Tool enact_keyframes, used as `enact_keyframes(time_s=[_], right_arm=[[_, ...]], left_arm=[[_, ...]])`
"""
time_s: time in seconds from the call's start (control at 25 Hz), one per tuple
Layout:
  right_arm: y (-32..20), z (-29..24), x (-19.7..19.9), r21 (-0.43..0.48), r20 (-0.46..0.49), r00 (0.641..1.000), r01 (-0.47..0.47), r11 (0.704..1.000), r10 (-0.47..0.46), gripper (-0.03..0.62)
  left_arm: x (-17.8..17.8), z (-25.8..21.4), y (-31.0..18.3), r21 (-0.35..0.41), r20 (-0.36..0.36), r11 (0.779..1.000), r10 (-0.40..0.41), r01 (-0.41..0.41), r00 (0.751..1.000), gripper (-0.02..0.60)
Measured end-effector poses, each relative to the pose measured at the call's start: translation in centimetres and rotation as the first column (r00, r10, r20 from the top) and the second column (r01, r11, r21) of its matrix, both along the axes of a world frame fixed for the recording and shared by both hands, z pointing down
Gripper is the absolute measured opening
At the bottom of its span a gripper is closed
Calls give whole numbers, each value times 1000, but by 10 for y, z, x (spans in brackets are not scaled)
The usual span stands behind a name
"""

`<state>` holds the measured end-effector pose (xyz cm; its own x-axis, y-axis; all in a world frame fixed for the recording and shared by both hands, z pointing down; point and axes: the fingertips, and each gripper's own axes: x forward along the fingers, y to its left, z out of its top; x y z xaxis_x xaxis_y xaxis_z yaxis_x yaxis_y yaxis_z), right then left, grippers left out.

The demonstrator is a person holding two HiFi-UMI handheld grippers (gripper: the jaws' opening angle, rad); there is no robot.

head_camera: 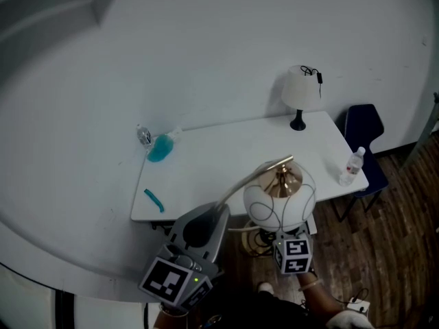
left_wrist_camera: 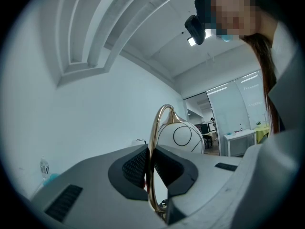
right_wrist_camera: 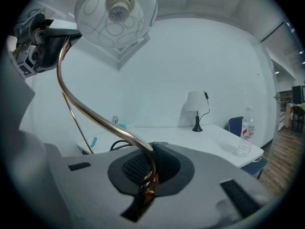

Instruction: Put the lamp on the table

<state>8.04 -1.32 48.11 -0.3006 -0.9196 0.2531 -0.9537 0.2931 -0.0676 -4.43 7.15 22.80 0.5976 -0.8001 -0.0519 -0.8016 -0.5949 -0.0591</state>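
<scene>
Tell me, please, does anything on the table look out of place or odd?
The small lamp at the far edge of the table has its black cord looped up over the shade instead of hanging down.

1. A white table carries four loose items.
2. A white-shaded lamp stands at its far right corner, and a clear bottle stands upright at the right edge.
3. A blue-filled bottle lies at the far left corner, with a teal strip near the front left.
</scene>
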Motion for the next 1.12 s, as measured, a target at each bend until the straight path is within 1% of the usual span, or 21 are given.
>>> enact_keyframes(time_s=[0.12,0.28,0.72,1.04,1.12], right_arm=[[-11,0,0,-2,2,1000,18,1000,-18,5],[-40,0,0,-11,3,999,39,999,-39,5],[-78,5,-7,-25,10,996,85,996,-85,5],[-95,10,-8,-28,13,995,99,995,-99,5],[-105,12,-9,-34,10,995,100,994,-99,5]], left_arm=[[2,-2,-9,1,1,1000,-14,14,1000,26],[4,-3,-38,-13,3,999,-35,35,999,26],[2,1,-73,-22,2,996,-89,89,996,26],[3,6,-90,-35,9,994,-104,104,995,26],[1,8,-102,-41,11,994,-103,104,995,26]])
